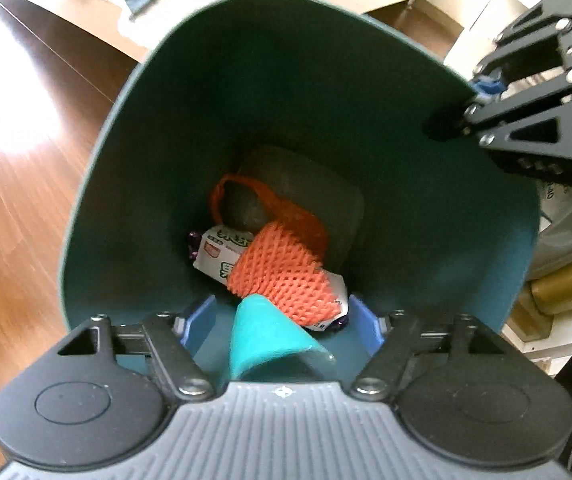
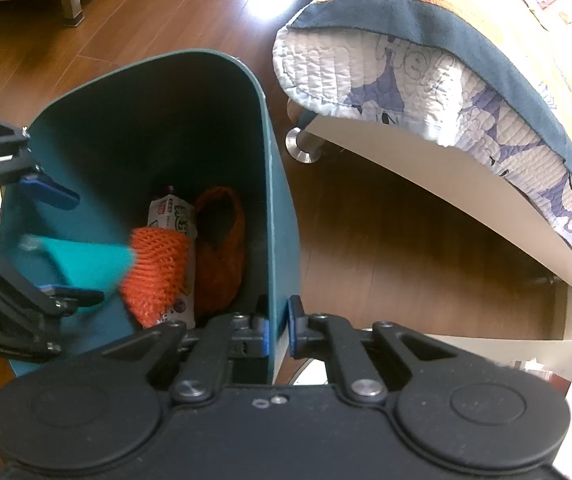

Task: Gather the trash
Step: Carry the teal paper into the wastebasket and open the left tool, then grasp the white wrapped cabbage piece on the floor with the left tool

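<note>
We've got the right gripper (image 2: 278, 330) clamped on the bin (image 2: 274, 216) wall. Left gripper (image 1: 282, 320) spread wide over the mouth w/ a teal scrap (image 1: 264, 342) betw. its fingers, prob. dropping. Orange net (image 1: 286, 276) & snack wrapper (image 1: 216, 250) already at the bottom. Wrapper text unreadable; bed quilt (image 2: 426, 76) shows "Hel…".

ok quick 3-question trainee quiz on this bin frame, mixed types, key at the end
1. True or false: the right gripper is clamped on the bin's wall.
2. Which item is between the open fingers of the left gripper? A) teal piece B) orange foam net C) snack wrapper
3. Fill in: the foam net lies partly on top of the ____.

Key: 1 true; 2 A; 3 snack wrapper.
</note>
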